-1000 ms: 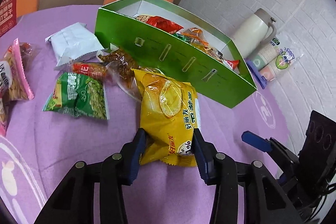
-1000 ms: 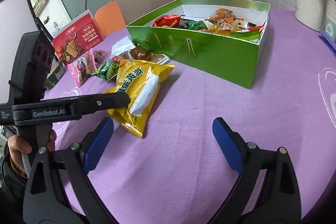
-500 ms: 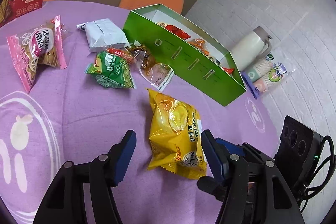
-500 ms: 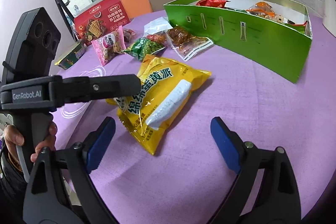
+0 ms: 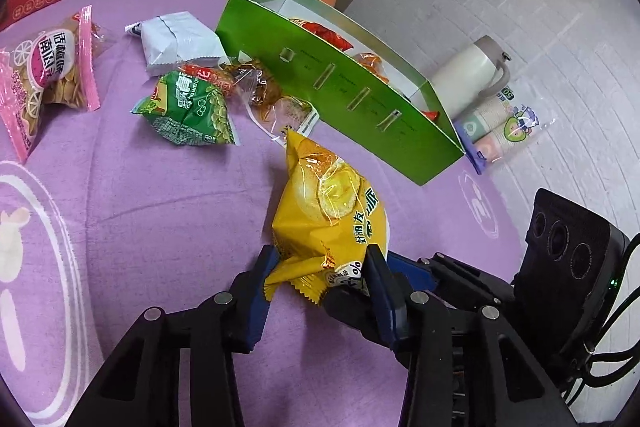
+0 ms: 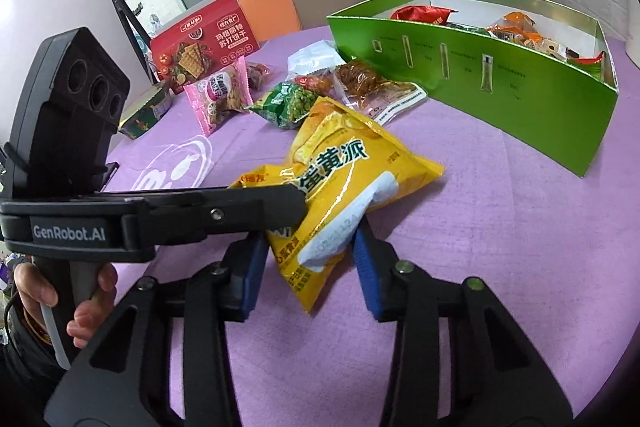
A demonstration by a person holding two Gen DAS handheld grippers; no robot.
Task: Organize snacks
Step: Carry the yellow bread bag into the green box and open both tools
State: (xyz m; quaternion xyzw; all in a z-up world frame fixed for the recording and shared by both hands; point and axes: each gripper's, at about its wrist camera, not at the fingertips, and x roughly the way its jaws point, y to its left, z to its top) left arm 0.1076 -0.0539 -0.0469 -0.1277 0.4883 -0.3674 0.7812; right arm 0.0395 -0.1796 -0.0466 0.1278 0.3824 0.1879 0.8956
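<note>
Left gripper [image 5: 322,267] closed on the near sealed edge of the yellow snack bag [image 5: 330,211], both blue pads pressing the crimped end. Right gripper [image 6: 310,247] narrowed around the same bag [image 6: 340,183] from its other side, pads against the wrapper; a firm pinch cannot be confirmed (one pad partly hidden behind the bag). Bag sits mid-tabletop on the purple tablecloth [image 5: 120,211], tilted, its far corner pointing toward the green box [image 5: 360,95]. Just beyond it, a green pea packet [image 5: 188,111] and a clear packet of brown snack [image 5: 276,99], the latter touching the box's front wall. A white packet [image 5: 176,41] lies behind them; a pink packet [image 5: 48,67] sits near the left edge. Box holds several red and orange wrappers. A thermos [image 5: 468,75] stands past the box's far right end.
</note>
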